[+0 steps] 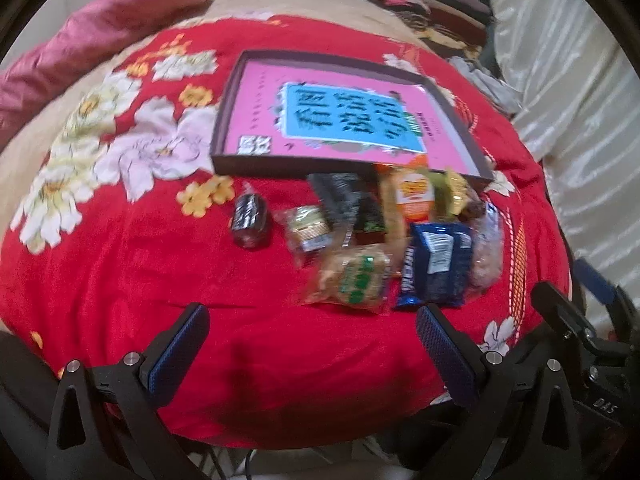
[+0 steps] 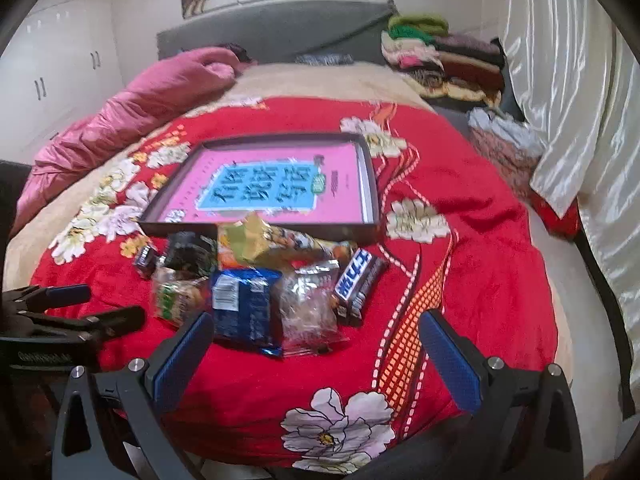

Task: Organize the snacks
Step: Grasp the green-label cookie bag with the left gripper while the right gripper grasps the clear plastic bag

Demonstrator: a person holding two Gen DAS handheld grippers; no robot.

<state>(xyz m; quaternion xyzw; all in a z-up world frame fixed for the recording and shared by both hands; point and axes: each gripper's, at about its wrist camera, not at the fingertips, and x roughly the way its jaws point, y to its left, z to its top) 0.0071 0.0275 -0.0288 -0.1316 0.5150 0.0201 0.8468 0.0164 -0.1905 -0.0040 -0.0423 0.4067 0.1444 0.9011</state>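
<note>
The snacks lay in a loose pile on the red floral blanket [image 2: 460, 208], just near of a shallow dark tray [image 2: 370, 184] lined with a pink sheet bearing a blue panel of large characters. At the near edge of the pile sat a blue cookie packet [image 2: 244, 308] with a clear wrapped snack [image 2: 308, 312] touching its right side, and a Snickers bar [image 2: 356, 280] lay tilted just right of that. A green-labelled cracker pack [image 1: 356, 276] lay left of the blue packet, a yellow and orange packet [image 2: 264, 244] sat at the far side of the pile against the tray's near wall, and a small dark candy [image 1: 250, 220] lay apart at the far left. The left tool [image 1: 312, 344] hovered near of the pile with its blue-padded fingers [image 1: 180, 348] spread wide and nothing between them. The right tool [image 2: 316, 356] was likewise spread wide and empty, its left finger [image 2: 184, 360] beside the blue packet. A pink quilt [image 2: 132, 108] was bunched at the far left of the bed, folded clothes [image 2: 436, 56] were stacked at the far right, and a pale satin curtain [image 2: 568, 92] hung along the right.
</note>
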